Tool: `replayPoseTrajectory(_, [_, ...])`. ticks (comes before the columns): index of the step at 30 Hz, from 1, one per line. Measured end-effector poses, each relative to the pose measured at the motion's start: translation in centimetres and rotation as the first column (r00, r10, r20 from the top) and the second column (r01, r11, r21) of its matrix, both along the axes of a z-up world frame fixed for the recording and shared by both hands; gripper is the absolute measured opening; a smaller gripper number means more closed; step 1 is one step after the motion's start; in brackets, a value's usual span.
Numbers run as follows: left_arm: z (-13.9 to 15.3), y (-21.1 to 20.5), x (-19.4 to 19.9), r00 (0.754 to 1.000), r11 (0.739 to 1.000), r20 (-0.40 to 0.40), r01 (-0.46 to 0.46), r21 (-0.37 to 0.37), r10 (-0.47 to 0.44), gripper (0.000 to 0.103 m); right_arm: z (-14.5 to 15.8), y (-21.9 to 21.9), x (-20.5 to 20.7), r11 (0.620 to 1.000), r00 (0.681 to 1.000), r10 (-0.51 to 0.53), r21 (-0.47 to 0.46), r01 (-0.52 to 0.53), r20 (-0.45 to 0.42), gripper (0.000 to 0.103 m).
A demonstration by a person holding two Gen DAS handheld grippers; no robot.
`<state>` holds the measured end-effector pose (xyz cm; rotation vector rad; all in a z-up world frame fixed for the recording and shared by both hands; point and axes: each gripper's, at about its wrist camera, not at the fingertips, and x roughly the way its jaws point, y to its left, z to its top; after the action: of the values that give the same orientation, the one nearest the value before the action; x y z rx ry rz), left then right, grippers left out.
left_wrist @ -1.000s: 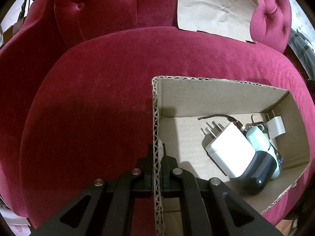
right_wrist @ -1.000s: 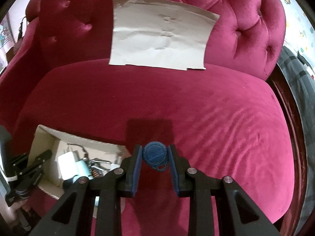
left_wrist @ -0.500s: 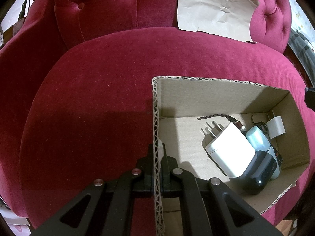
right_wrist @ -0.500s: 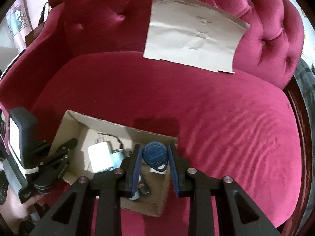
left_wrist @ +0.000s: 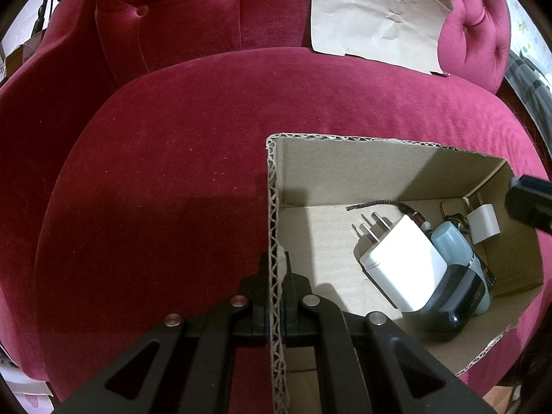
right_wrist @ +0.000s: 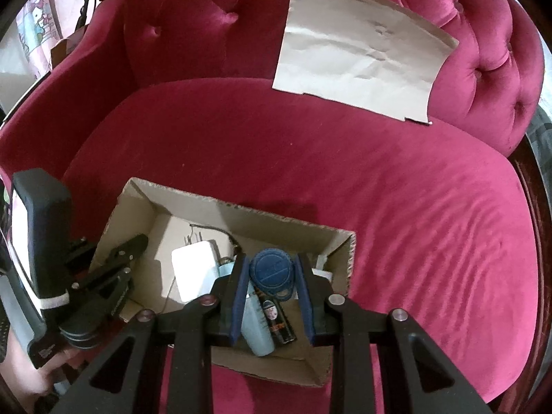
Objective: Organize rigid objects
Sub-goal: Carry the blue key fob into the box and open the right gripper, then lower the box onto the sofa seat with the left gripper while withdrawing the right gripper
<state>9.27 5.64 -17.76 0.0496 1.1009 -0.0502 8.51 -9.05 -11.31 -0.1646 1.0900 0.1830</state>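
Note:
An open cardboard box (left_wrist: 345, 169) (right_wrist: 241, 212) sits on the red velvet seat. My left gripper (left_wrist: 276, 269) is shut on the box's left wall, one finger on each side. Inside lie a white charger (left_wrist: 400, 269) (right_wrist: 195, 269), a pale blue device (left_wrist: 455, 252) (right_wrist: 257, 331), a small white plug (left_wrist: 484, 222) and a braided cord (left_wrist: 376, 203). My right gripper (right_wrist: 272, 276) is shut on a round blue fob (right_wrist: 272, 270) and hangs over the box's right part. Its dark tip (left_wrist: 528, 201) enters the left wrist view at the right edge.
A sheet of brown paper (right_wrist: 358, 65) (left_wrist: 376, 13) leans against the tufted red backrest (right_wrist: 193, 24). Bare seat cushion (right_wrist: 431, 207) spreads right of the box. A hand (right_wrist: 20, 362) holds the left tool at the lower left.
My right gripper has carried the blue fob leftward from over the bare cushion to above the box. The left gripper and box have stayed still.

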Motion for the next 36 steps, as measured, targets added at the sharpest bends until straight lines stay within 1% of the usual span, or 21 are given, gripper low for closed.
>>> replayPoseTrajectory(8, [0.0,0.0,0.0,1.0,1.0,0.0,0.0,0.0,0.0,0.003,-1.1,0.2,-0.2,1.0,1.0,-0.011,0.004,0.011,-0.012,0.028])
replayPoseTrajectory(14, [0.0,0.0,0.0,1.0,1.0,0.001,0.0,0.001,0.0,0.003,-0.9,0.2,-0.2,1.0,1.0,-0.008,0.015,0.008,-0.007,0.028])
replayPoseTrajectory(16, [0.0,0.0,0.0,1.0,1.0,0.001,0.0,0.0,0.0,0.003,-0.7,0.3,-0.2,1.0,1.0,0.0,0.022,0.0,-0.002,0.03])
replayPoseTrajectory(17, [0.0,0.0,0.0,1.0,1.0,0.001,0.001,0.001,-0.001,0.003,-0.6,0.4,-0.3,1.0,1.0,0.005,0.022,-0.005,0.001,0.034])
replayPoseTrajectory(19, [0.0,0.1,0.0,1.0,1.0,0.0,0.0,0.0,0.0,0.003,-0.3,0.6,-0.4,1.0,1.0,0.01,0.019,-0.011,0.02,0.061])
replayPoseTrajectory(20, [0.0,0.0,0.0,1.0,1.0,0.0,0.0,0.0,0.0,0.003,-0.1,0.6,-0.5,1.0,0.999,0.005,0.011,-0.005,0.035,0.069])
replayPoseTrajectory(21, [0.0,0.0,0.0,1.0,1.0,0.001,0.0,0.001,0.0,0.003,0.1,0.6,-0.5,1.0,0.999,-0.005,0.01,0.004,0.046,0.083])
replayPoseTrajectory(22, [0.0,0.0,0.0,1.0,1.0,0.001,-0.001,0.001,0.001,0.003,0.2,0.6,-0.5,1.0,0.999,-0.01,0.013,0.01,0.05,0.092])
replayPoseTrajectory(25, [0.0,0.0,0.0,1.0,1.0,0.002,0.0,0.001,0.0,0.003,0.2,0.6,-0.3,1.0,0.999,-0.021,0.01,0.02,0.049,0.102])
replayPoseTrajectory(36, [0.0,-0.1,0.0,1.0,1.0,0.001,-0.001,0.001,0.001,0.003,-0.3,-0.1,-0.4,0.998,0.998,-0.054,0.011,0.054,0.018,0.103])
